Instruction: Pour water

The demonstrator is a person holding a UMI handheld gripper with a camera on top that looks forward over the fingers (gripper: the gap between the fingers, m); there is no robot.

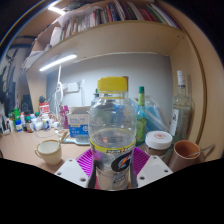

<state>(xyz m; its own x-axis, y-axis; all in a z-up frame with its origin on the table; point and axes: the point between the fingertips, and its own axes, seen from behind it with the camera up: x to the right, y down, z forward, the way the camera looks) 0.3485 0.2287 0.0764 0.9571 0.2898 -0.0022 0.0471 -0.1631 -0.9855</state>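
Note:
A clear plastic bottle [112, 135] with a white cap and a yellow-and-black label stands upright between my gripper's [112, 165] fingers, filling the space just ahead of the camera. Both magenta pads [87, 160] press against its lower sides, so the gripper is shut on the bottle. Water fills much of the bottle. A brown cup [184, 154] stands on the desk to the right of the bottle. A pale cup [48, 151] sits on the desk to the left.
The wooden desk [20, 150] carries a white-lidded jar [158, 141], a green bottle [142, 113], a tall clear bottle [180, 108], a blue-and-white box [78, 122] and small items at the left. A shelf of books [105, 18] hangs overhead.

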